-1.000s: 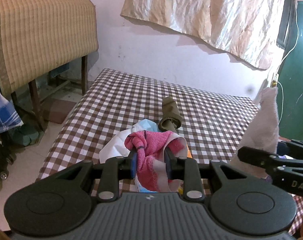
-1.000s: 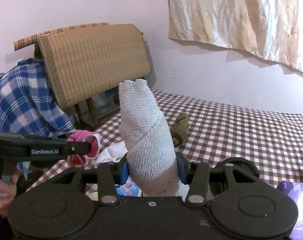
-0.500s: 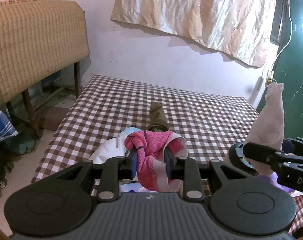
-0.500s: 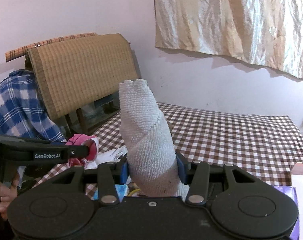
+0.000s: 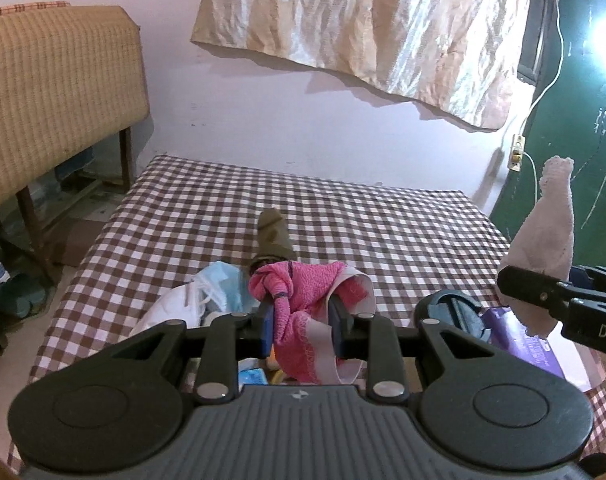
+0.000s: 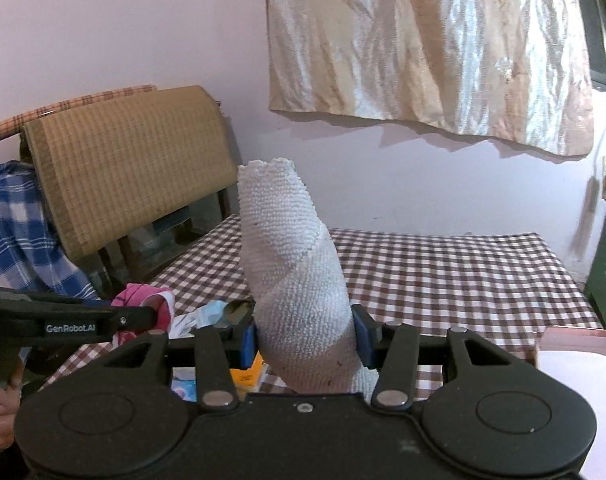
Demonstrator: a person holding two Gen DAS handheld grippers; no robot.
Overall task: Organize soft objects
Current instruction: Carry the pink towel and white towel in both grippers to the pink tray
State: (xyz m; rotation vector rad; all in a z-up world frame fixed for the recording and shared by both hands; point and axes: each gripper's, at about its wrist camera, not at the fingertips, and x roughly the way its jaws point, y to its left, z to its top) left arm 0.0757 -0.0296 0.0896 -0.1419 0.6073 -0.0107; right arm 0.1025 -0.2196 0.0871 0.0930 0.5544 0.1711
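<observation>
The left hand-held gripper [image 5: 301, 320] is closed on a pink cloth [image 5: 303, 296], pinched between its two blue-padded fingers. The pink cloth is fuzzy terry, bright magenta, with a paler pink band along one edge and a thin dark stripe near a knotted fold; it bunches above the fingers and hangs down below them in a loose loop, off the surface.

The right hand-held gripper [image 6: 305, 342] is clamped on a white cloth [image 6: 295, 276]. This one is nubbly, like bobbled towelling, rolled or twisted into a thick tube with a diagonal wrap line across it. It stands nearly upright out of the fingers, leaning slightly left, and its top edge is ragged. In the left wrist view the same white cloth [image 5: 549, 248] shows at the right edge as a tapering cone held above the surface.

Below both lies the surface [image 5: 383, 224], covered in brown-and-white check. On it rest an olive-brown sock [image 5: 273, 240], lying lengthwise just beyond the pink cloth, and a crumpled heap of white fabric with a pale blue face mask [image 5: 223, 280] just left of the left fingers. A purple packet [image 5: 519, 340] sits near the right edge, partly hidden behind the right hand-held gripper, beside a dark round object I cannot identify
</observation>
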